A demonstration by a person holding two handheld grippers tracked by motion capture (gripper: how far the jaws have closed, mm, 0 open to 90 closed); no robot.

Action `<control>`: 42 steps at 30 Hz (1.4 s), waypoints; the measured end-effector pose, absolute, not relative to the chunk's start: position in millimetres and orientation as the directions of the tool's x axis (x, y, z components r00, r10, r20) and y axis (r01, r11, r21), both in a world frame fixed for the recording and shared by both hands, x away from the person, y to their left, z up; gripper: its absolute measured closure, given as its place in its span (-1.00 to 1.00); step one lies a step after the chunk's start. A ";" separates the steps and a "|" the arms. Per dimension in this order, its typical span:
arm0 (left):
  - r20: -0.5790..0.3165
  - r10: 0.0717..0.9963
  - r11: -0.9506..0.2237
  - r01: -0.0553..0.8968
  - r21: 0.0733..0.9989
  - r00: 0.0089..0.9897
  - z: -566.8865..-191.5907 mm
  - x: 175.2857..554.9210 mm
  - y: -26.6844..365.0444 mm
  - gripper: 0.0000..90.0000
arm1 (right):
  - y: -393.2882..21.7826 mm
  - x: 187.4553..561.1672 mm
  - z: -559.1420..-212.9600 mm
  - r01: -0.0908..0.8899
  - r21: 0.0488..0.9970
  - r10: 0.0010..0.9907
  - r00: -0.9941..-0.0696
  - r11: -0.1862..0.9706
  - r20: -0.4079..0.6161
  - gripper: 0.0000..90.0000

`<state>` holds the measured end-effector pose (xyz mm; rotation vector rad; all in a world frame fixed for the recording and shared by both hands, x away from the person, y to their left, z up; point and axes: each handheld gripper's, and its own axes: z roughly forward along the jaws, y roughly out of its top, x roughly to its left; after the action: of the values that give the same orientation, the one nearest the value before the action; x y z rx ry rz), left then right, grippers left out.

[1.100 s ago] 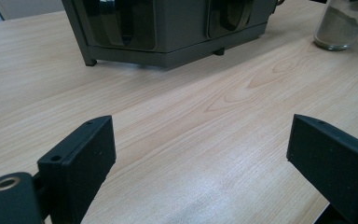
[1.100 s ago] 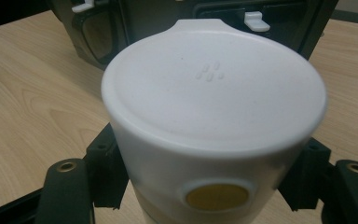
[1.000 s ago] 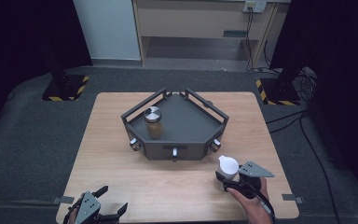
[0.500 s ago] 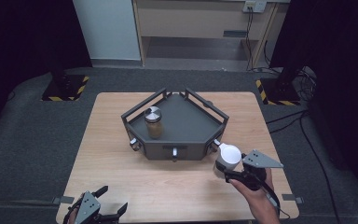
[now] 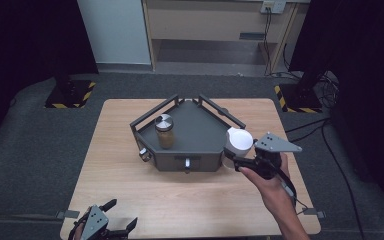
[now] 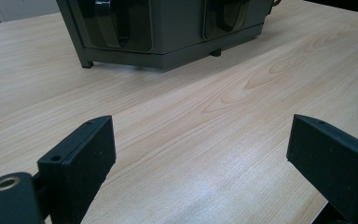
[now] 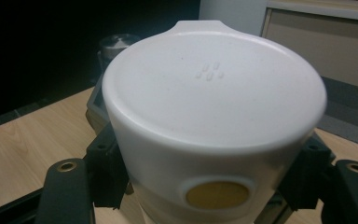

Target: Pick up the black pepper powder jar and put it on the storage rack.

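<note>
My right gripper (image 5: 232, 161) is shut on a white-capped container (image 5: 240, 140), held above the table at the front right corner of the grey railed tray (image 5: 200, 131). In the right gripper view the black jaws press both sides of the container (image 7: 214, 107), which has a yellow spot low on its side. A jar with a silver lid and brown contents (image 5: 164, 131) stands on the tray's left part; its lid (image 7: 119, 43) shows behind the container. My left gripper (image 5: 120, 214) rests open at the table's front left, and its jaws (image 6: 205, 144) stand wide with nothing between them.
The tray (image 6: 168, 23) has low rails and knobs along its front. The wooden table (image 5: 120, 165) is bare in front of it. Dark floor mats surround the table, and a cable trails from the right gripper.
My right gripper has lifted the white-capped container off the table and carried it up toward the tray's front right corner. The left gripper has not moved.
</note>
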<state>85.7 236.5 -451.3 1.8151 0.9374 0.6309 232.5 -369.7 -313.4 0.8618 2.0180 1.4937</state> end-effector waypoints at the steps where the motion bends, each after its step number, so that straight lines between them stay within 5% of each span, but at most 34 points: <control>1: 0.015 0.820 -0.242 0.323 0.915 0.572 -451.5 86.0 236.7 -0.85 | -367.6 235.9 -310.9 0.199 0.958 0.728 -0.686 0.205 -0.013 -0.31; 42: 0.013 0.799 -0.254 0.317 0.914 0.601 -454.0 91.9 233.0 -0.85 | -310.8 326.8 -310.0 0.227 0.946 0.757 -0.653 0.231 -0.028 -0.31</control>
<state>91.9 233.0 -454.0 1.8301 0.9036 0.6040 326.8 -310.8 -310.0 0.9010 2.0193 1.4255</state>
